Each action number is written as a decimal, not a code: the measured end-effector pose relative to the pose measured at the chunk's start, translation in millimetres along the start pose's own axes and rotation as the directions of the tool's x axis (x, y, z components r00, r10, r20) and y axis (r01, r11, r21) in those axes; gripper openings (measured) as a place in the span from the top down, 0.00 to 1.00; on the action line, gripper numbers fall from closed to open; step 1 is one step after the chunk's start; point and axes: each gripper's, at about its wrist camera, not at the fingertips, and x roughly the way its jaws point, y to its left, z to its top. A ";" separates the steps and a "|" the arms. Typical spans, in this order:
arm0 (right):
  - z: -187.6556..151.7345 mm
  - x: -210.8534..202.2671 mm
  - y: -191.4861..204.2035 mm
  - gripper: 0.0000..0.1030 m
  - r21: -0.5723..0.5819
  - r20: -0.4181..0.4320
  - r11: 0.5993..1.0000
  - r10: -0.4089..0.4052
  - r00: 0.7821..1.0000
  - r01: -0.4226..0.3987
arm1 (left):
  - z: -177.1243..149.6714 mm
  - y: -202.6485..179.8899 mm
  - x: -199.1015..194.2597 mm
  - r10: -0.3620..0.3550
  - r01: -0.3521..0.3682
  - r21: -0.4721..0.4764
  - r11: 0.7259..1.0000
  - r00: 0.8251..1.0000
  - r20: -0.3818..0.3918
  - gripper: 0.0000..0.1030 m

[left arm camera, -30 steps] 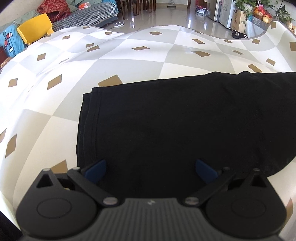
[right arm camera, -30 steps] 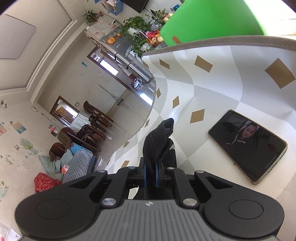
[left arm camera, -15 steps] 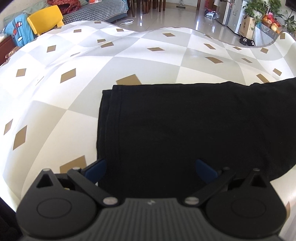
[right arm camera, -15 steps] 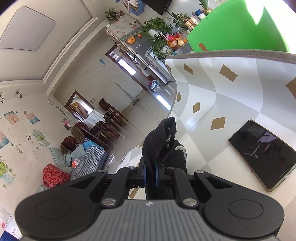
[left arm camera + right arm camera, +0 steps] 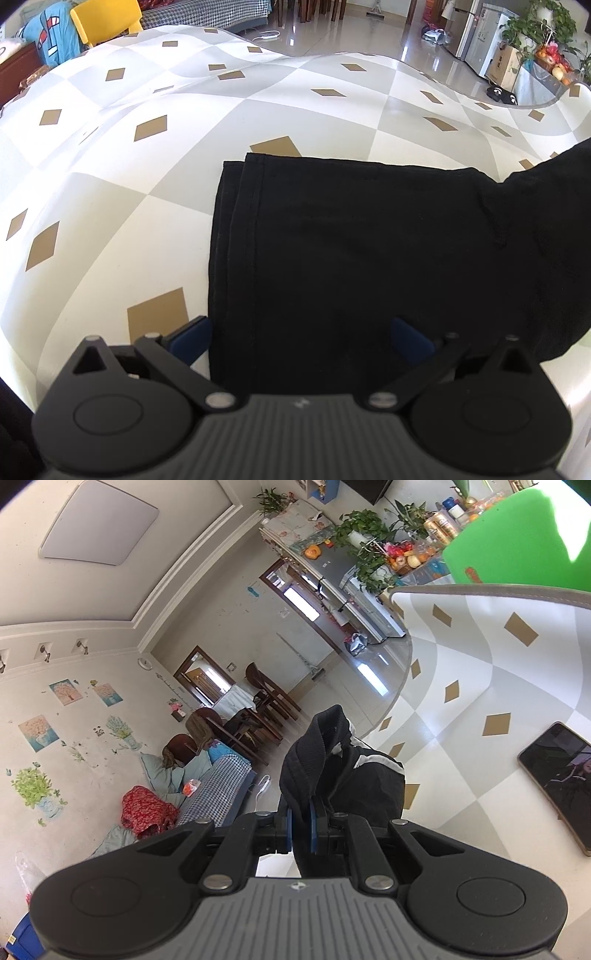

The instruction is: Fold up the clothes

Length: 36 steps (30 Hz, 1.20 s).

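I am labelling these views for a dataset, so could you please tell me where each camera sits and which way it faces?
Left wrist: on the left gripper, low over the table, looking forward across the folded black cotton garment on the checked cream and grey tablecloth; its blue fingers stand apart.
Right wrist: on the right gripper, tilted up toward the room and ceiling, fingers clamped on a lifted bunch of the garment; a dark smartphone lies on the tablecloth.
Shared: garment and tablecloth.

No readable text shows in either view. The gold bottle [image 5: 441, 526] beside the plants perhaps carries lettering, but it is too small and blurred to make out.
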 end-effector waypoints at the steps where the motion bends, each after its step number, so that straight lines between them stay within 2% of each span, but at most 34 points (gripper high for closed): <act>1: -0.8 0.5 2.6 0.90 -0.006 -0.004 1.000 0.013 1.000 -0.013 | 0.3 1.4 -0.5 0.007 -0.007 -0.006 1.000 1.000 -0.001 0.00; 11: -17.0 7.0 38.7 0.91 -0.067 -0.070 0.982 0.170 0.983 -0.175 | 8.0 24.9 -15.0 0.029 -0.025 -0.118 0.993 0.999 0.039 0.00; 19: -51.3 18.8 73.2 0.91 -0.130 -0.179 0.949 0.261 0.948 -0.286 | 16.3 47.9 -31.3 0.074 -0.056 -0.197 0.979 0.994 0.086 0.00; 23: -77.6 27.7 87.6 0.91 -0.167 -0.260 0.926 0.289 0.921 -0.338 | 17.2 61.7 -39.1 0.110 -0.082 -0.241 0.967 0.988 0.106 0.00; 27: -117.8 39.5 96.6 0.91 -0.215 -0.369 0.900 0.284 0.885 -0.379 | 16.5 75.6 -46.6 0.146 -0.104 -0.286 0.953 0.981 0.128 0.00; 32: -179.3 50.3 104.1 0.91 -0.274 -0.521 0.863 0.238 0.820 -0.424 | 15.9 82.2 -50.2 0.164 -0.115 -0.301 0.947 0.976 0.145 0.00; 36: -213.9 59.4 103.2 0.91 -0.321 -0.587 0.839 0.188 0.787 -0.440 | 15.3 85.5 -52.3 0.174 -0.120 -0.304 0.945 0.973 0.155 0.00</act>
